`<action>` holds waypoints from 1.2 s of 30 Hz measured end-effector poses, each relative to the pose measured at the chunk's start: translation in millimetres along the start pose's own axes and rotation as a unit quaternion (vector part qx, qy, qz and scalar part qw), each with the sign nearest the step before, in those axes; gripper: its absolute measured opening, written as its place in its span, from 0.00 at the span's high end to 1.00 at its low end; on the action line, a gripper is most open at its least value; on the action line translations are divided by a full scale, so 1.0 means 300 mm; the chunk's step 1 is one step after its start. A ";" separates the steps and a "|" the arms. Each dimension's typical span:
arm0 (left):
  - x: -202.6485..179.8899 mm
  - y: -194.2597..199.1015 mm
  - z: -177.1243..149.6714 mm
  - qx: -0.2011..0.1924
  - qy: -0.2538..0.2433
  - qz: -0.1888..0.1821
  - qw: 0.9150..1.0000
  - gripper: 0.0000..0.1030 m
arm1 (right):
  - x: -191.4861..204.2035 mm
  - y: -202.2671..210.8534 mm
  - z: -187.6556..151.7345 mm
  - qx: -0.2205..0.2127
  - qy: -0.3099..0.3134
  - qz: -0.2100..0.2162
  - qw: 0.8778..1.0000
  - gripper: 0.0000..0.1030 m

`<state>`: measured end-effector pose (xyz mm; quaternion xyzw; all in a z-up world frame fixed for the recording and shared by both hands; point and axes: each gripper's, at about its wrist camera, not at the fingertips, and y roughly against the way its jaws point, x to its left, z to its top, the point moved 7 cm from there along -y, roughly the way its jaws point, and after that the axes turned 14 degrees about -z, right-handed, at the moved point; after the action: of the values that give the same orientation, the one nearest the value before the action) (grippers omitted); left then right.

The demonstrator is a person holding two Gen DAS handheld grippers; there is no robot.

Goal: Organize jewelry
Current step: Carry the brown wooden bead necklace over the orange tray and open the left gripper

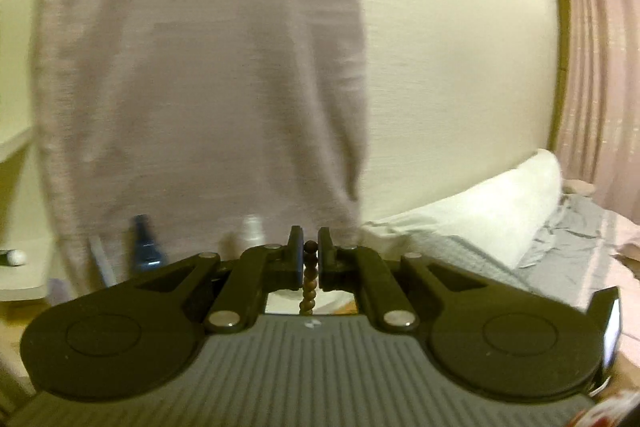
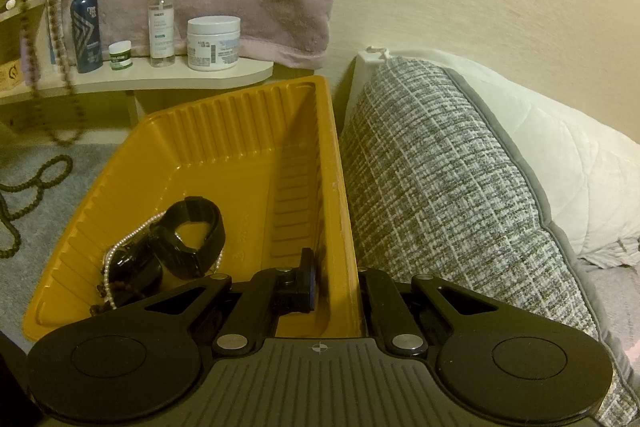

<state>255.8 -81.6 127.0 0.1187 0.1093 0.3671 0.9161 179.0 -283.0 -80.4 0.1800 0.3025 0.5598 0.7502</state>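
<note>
Our left gripper [image 1: 309,259] is clamped on a string of brown beads [image 1: 309,279], the pads [image 1: 297,259] pinching it just below its top bead while the rest drops straight down between the fingers and out of sight under the body. The right wrist view shows what we judge to be the same strand [image 2: 52,39] hanging high off to the left of the right gripper, its loop reaching down to a grey cloth where more beads [image 2: 28,187] lie coiled.

We judge the strand light, limp and smooth: it swings, the round beads can roll between flat pads, and a hard tug could snap the cord. A pinch across the cord between two beads, as now, holds best.

Our right gripper [image 2: 336,279] straddles the right wall of the yellow tray [image 2: 248,131]. The left finger sits inside; the right one is hidden behind the wall, so we cannot tell whether it grips the wall or only frames it.

Ahead and left of it, on the tray floor, lie a black watch [image 2: 192,239] and a pearl string [image 2: 132,235], tangled together. Pearls scratch and slip; we would lower the beads beside them, not on top.

Beyond the tray stands a shelf [image 2: 168,77] with bottles; to the right a pillow [image 2: 448,195] touches the tray.
</note>
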 end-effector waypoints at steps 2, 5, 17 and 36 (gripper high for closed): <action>-0.042 -0.041 -0.002 0.003 -0.002 -0.017 1.000 0.95 | 0.000 -0.001 -0.001 0.000 0.000 0.001 1.000 0.95; -0.096 -0.104 -0.015 0.014 -0.004 -0.038 0.999 0.95 | 0.000 -0.001 -0.001 0.001 -0.001 0.002 1.000 0.95; -0.136 -0.306 -0.176 0.092 0.012 -0.076 0.993 0.95 | 0.001 0.001 -0.001 0.000 -0.001 0.004 1.000 0.95; -0.086 -0.424 -0.273 0.139 0.034 -0.071 0.987 0.94 | 0.004 -0.001 0.003 -0.002 0.000 0.005 1.000 0.95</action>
<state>296.2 -177.8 14.3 0.2247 0.1987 0.2860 0.9101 180.2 -282.0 -80.1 0.1801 0.3007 0.5638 0.7479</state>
